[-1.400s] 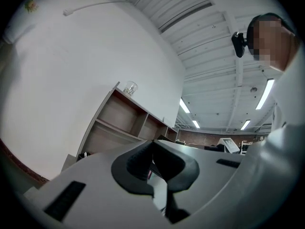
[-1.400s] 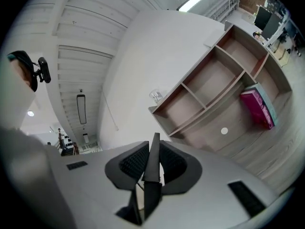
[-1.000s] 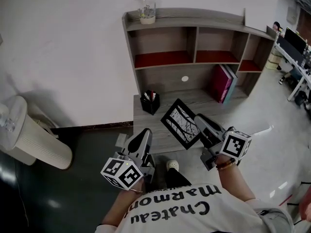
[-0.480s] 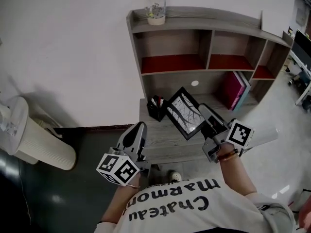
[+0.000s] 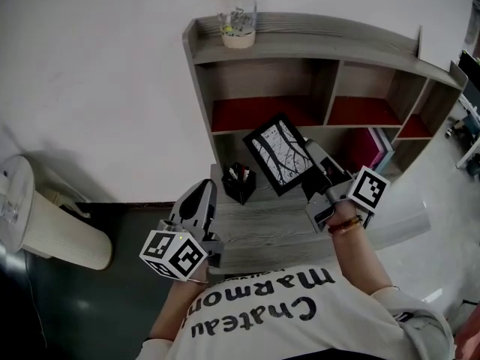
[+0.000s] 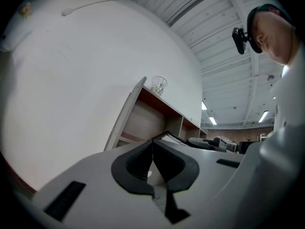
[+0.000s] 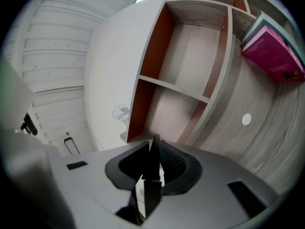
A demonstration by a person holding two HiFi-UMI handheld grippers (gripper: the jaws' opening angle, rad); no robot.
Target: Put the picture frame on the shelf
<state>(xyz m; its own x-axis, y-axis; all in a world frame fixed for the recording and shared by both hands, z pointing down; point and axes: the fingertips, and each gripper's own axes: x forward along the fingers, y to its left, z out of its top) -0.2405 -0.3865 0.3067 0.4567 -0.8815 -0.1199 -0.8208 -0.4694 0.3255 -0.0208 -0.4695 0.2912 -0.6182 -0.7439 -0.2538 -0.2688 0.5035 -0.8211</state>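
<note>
Right gripper [image 5: 316, 160]: pinching picture frame [image 5: 279, 154] by its edge | Change: frame is rising from the desk [image 5: 262, 231] toward the shelf's [image 5: 330, 45] left compartment; placement nearing | Left gripper [image 5: 201, 199]: pressed together, empty.

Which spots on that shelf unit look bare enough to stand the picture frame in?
The left cubby and middle cubby, both red-floored, look empty, and the top ledge is bare right of the plastic cup. The desk surface is busier: pen holder at left, pink books at right.
</note>
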